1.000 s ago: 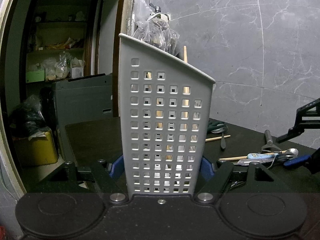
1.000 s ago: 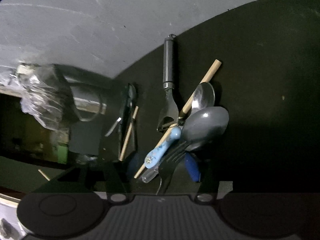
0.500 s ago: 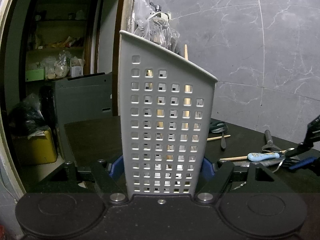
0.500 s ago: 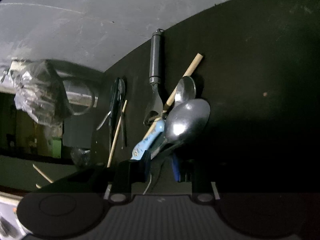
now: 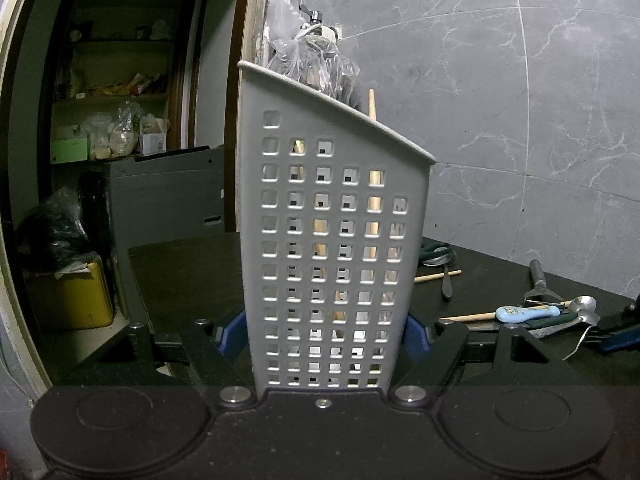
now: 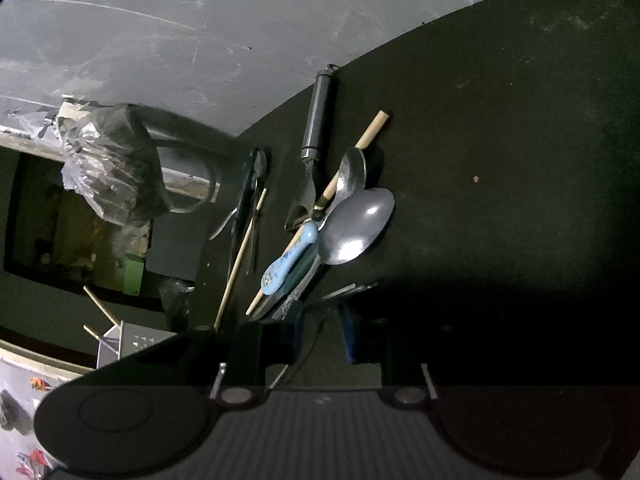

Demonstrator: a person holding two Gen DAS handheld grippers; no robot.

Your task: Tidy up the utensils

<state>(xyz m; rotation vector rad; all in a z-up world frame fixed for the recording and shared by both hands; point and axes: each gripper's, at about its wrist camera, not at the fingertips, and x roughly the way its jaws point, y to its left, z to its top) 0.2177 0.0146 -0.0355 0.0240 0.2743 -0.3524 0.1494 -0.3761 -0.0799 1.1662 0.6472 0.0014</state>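
right claw: jaws have just been closing, low over the near end of the pile; a thin dark handle, prob. the fork, runs back between them. Dark down there, can't tell if the pads bite yet.
left claw: clenched on the caddy, upright on the surface, same spot as a sec ago.
change: right claw was wider and further from the pile a sec ago; now right up on it. I'd say pick is about to land, no lift yet.
caddy contents: chopsticks poking above the rim; a few more wooden sticks show thru the holes.
pile: big spoon, small spoon, blue handle, peeler, long stick, all crossed and touching.
apart: dark scissors-like bits w/ another stick, left of the pile.
in the way: big spoon bowl and blue handle lie right at the handle I'm after; pulling may drag them along.
bkgd: plastic bag behind caddy, tiled wall.
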